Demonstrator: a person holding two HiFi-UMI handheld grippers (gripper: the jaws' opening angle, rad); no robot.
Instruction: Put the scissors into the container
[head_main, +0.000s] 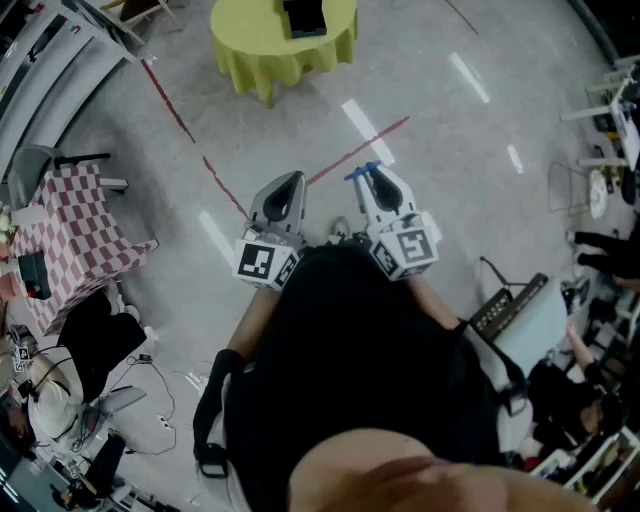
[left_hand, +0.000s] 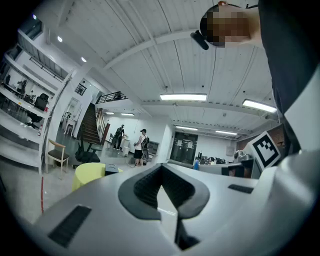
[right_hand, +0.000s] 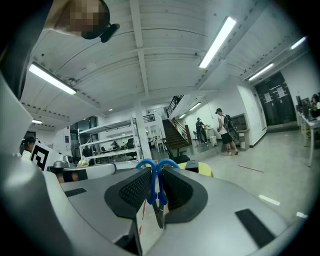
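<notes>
Right gripper view: the right gripper (right_hand: 156, 189) has its jaws drawn narrow onto a pair of blue-handled scissors (right_hand: 154, 172). The ribbed pads press on the handle loops from both sides, and the blades hang down toward the camera. In the left gripper view, the left gripper (left_hand: 162, 185) has its jaws brought together at the tips with nothing between them.

The head view shows both grippers held up side by side in front of the person's dark-clothed chest, the left gripper (head_main: 283, 195) beside the right gripper (head_main: 380, 185), and the scissors' blue loops (head_main: 362, 172) poke out past the right jaw tips.

By my reading, the pickup is done and the delivery is all that remains. No container is clearly visible. A dark box-like thing (head_main: 305, 18) sits on a round table with a yellow cloth (head_main: 262, 48) well ahead, but I cannot tell if that is the container.

Under the grippers there is only glossy grey floor (head_main: 430, 110) crossed by red tape lines (head_main: 172, 105). A table with a checked cloth (head_main: 72, 228) stands off to the left. The room is a large workshop with strip lights, a staircase (right_hand: 175, 132), shelving (right_hand: 111, 145) and distant people (right_hand: 225, 131).
</notes>
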